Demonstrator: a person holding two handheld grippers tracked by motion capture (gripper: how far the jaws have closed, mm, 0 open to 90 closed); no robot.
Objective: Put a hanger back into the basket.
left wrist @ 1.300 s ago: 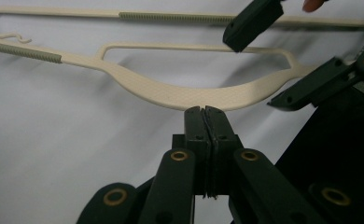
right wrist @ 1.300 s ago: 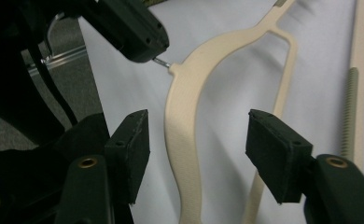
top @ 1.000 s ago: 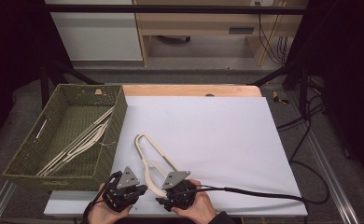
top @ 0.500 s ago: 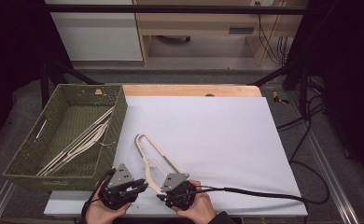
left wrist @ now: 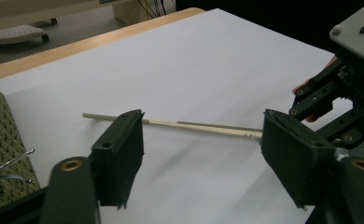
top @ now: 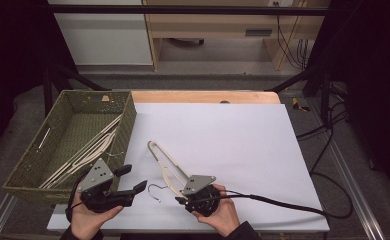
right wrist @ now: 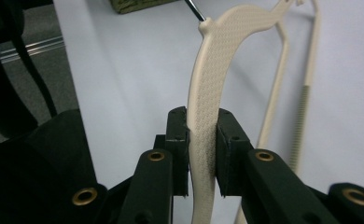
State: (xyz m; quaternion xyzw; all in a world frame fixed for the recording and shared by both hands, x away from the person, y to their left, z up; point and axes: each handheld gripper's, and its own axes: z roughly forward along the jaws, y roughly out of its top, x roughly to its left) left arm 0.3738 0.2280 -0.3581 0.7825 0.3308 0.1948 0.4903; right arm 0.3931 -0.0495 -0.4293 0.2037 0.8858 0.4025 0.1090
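Note:
A cream plastic hanger (top: 162,159) lies on the white sheet (top: 243,140), its metal hook (top: 157,192) pointing toward the near edge. My right gripper (top: 179,200) has just been closing and is shut on the hanger's flat shoulder; in the right gripper view the pads (right wrist: 178,140) press both sides of the hanger's textured arm (right wrist: 217,51). My left gripper (top: 134,178) has just been opening and hangs open left of the hook with nothing between its jaws. In the left gripper view, my left gripper (left wrist: 203,154) looks past its jaws at the hanger's bar (left wrist: 194,126) and the right gripper (left wrist: 339,98).
A green woven basket (top: 129,117) stands at the left of the table with several cream hangers (top: 90,147) in it. The sheet's near edge is just under both hands. A black cable (top: 283,202) trails right from the right gripper.
My left gripper has opened, risen and drawn off to the left, uncovering the hook. My right gripper stays on the hanger and has lifted slightly.

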